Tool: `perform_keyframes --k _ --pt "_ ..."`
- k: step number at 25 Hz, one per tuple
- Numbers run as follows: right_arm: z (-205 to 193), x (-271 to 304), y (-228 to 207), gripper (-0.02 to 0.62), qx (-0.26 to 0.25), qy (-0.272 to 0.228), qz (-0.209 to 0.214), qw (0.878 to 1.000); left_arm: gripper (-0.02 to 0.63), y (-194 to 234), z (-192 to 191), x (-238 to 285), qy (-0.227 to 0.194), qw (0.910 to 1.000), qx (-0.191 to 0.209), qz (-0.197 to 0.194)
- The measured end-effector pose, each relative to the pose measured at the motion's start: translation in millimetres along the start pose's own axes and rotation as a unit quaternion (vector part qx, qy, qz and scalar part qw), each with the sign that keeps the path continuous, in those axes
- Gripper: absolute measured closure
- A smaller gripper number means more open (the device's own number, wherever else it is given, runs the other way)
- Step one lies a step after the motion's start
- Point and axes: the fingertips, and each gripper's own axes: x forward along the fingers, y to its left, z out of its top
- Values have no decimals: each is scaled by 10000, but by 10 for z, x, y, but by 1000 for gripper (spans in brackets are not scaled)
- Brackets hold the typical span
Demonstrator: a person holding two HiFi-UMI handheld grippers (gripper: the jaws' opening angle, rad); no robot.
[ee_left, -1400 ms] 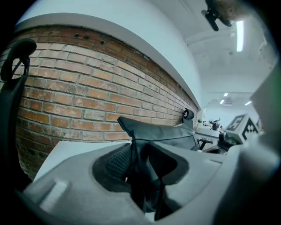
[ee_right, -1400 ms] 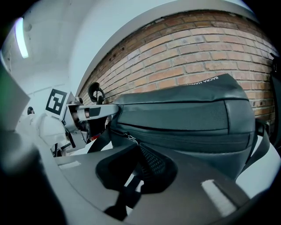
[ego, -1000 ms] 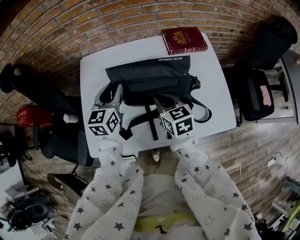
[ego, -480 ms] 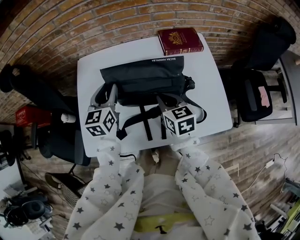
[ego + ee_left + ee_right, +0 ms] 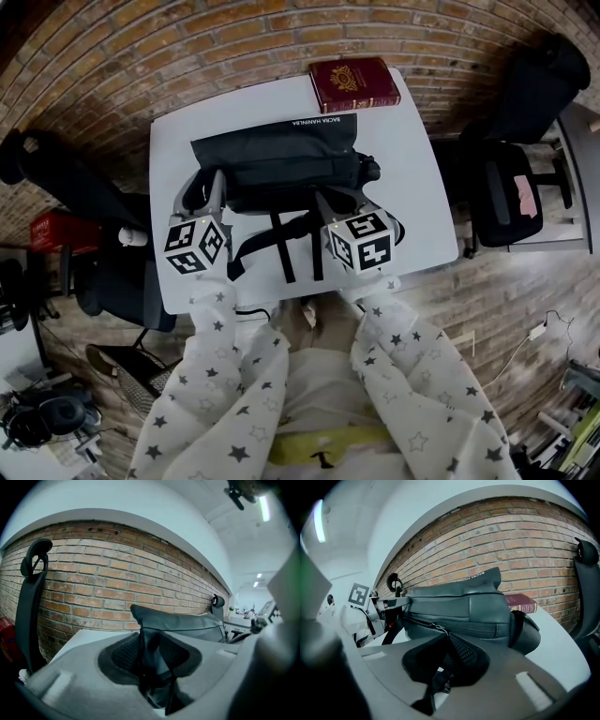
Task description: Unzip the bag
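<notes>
A black bag (image 5: 277, 155) lies across the white table (image 5: 412, 169), its straps (image 5: 281, 248) trailing toward the near edge. My left gripper (image 5: 214, 183) is at the bag's left end, its jaws closed on a thick fold of the black fabric (image 5: 150, 644). My right gripper (image 5: 326, 199) is at the bag's front, right of the middle. It is shut on the zipper pull (image 5: 437, 628), which runs down from the zip line between its pads (image 5: 461, 651). The bag's front panel (image 5: 459, 606) fills the right gripper view.
A red book (image 5: 354, 82) lies at the table's far right corner, beside the bag's back edge. A brick wall stands behind the table. Black office chairs stand at the left (image 5: 56, 178) and right (image 5: 525, 122) of the table.
My right gripper has slid to the right along the bag's front, from near the middle toward the right end. The left gripper has stayed on the bag's left end.
</notes>
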Motion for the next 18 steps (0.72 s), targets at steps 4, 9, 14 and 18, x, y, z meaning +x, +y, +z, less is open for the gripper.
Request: perform_keyframes --k 4,9,14,18 --pt "4 17 41 575 -60 -6 43 10000 474 46 -11 -13 -32 10000 -15 87" --pt "8 -21 -47 575 -9 -17 -59 10000 474 70 -11 -15 -54 9998 -19 173" --pt "-19 -107 -187 577 68 -48 -202 9998 472 98 -30 -16 -99 9996 -40 250" --pt "-34 -155 -259 577 96 -72 -301 9995 472 118 -40 -14 -114 9995 -55 295"
